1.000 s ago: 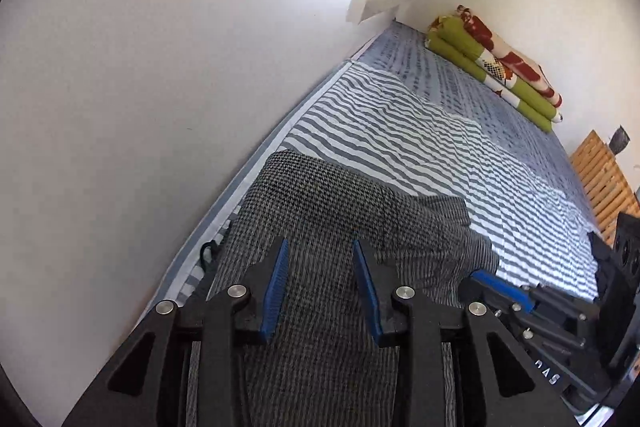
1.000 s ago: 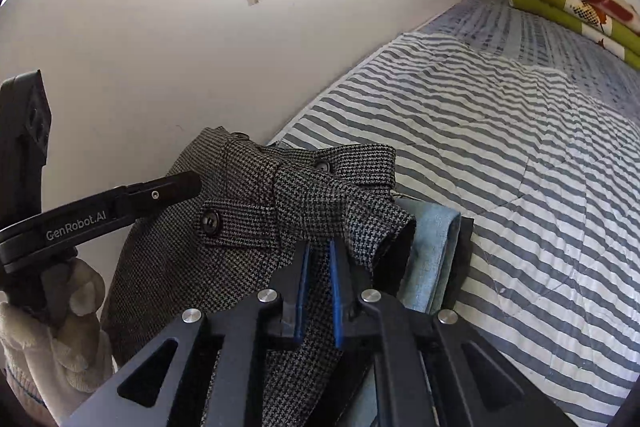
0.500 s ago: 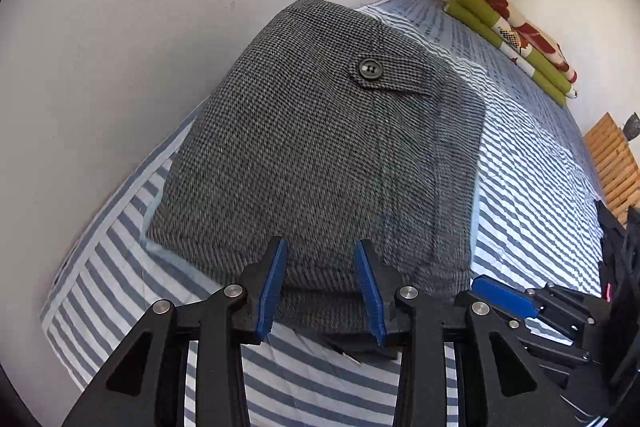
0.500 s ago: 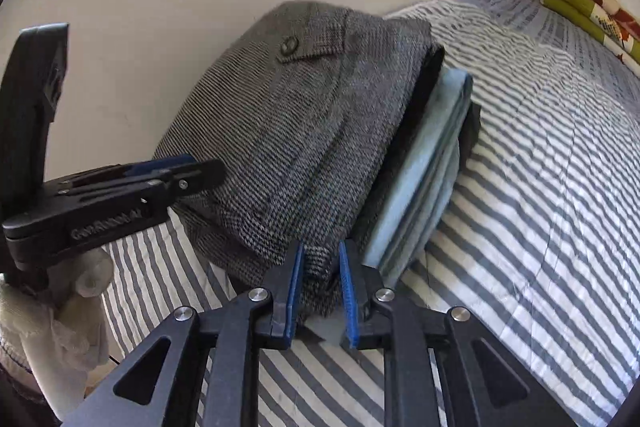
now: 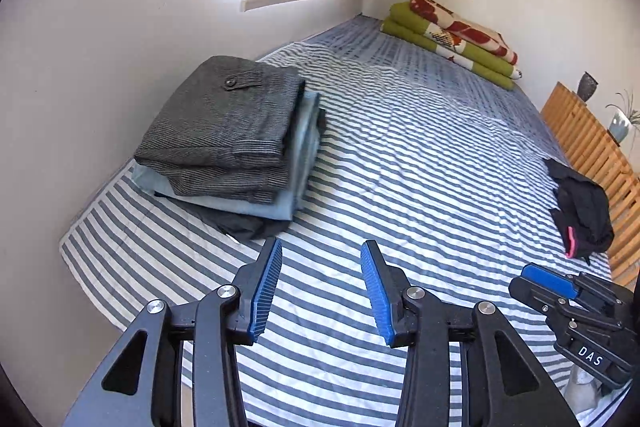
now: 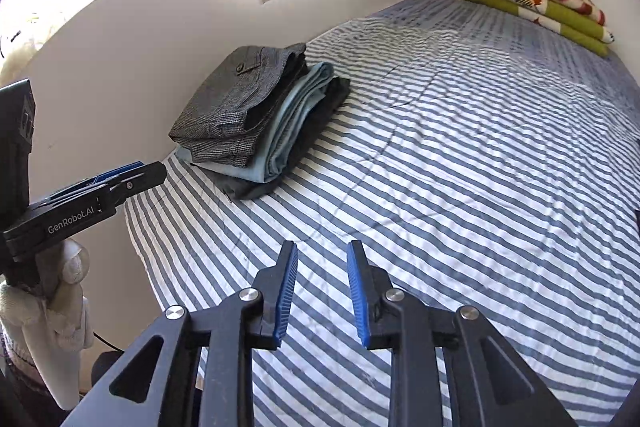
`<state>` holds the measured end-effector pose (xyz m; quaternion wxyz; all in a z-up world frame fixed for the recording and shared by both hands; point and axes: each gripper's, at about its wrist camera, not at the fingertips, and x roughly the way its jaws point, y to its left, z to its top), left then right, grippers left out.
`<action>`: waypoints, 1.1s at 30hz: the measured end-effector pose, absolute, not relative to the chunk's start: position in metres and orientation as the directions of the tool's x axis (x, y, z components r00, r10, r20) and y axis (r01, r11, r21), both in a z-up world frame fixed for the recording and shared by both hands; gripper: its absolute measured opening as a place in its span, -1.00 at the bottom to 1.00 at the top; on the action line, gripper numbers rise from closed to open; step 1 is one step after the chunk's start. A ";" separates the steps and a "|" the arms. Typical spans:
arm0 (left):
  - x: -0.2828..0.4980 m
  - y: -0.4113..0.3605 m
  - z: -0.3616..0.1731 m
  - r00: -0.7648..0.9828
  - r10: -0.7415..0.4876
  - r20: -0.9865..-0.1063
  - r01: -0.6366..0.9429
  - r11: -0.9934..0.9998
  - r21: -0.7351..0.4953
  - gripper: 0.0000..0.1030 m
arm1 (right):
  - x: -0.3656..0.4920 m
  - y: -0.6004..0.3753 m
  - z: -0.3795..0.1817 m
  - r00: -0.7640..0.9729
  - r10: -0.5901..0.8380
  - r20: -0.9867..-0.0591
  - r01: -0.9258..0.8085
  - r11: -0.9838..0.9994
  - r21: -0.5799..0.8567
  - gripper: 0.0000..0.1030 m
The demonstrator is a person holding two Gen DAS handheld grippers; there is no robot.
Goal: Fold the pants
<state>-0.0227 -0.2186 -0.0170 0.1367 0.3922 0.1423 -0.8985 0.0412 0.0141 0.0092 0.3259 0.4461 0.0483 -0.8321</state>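
Lettering shows on both tools: "GenRobot.AI" runs along the side of the left claw (image 6: pixel 120 175) in the right wrist view, and "DAS" sits on the body of the right claw (image 5: pixel 548 281) in the left wrist view. Both claws stand apart with nothing between their blue pads, hovering over the striped bed (image 5: pixel 420 155). The folded grey pants (image 5: pixel 224 119) lie on top of a stack, over a light blue garment (image 5: pixel 304 147) and a black one (image 5: pixel 248 225), close to the white wall at the bed's left edge. Their long axis runs away from the cameras, the buttoned pocket flap at the far end. Only the left wrist view shows a black garment (image 5: pixel 580 211) near the wooden slats; only the right wrist view shows a gloved hand (image 6: pixel 52 303) on the left tool. A folded green blanket (image 6: pixel 532 3) lies at the far end.
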 end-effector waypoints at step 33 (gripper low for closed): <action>0.140 -0.017 0.018 -0.710 -0.184 -0.679 0.289 -0.956 -0.043 0.75 | 0.194 0.253 0.025 -0.698 -0.262 -0.666 0.253 -0.961 0.113 0.39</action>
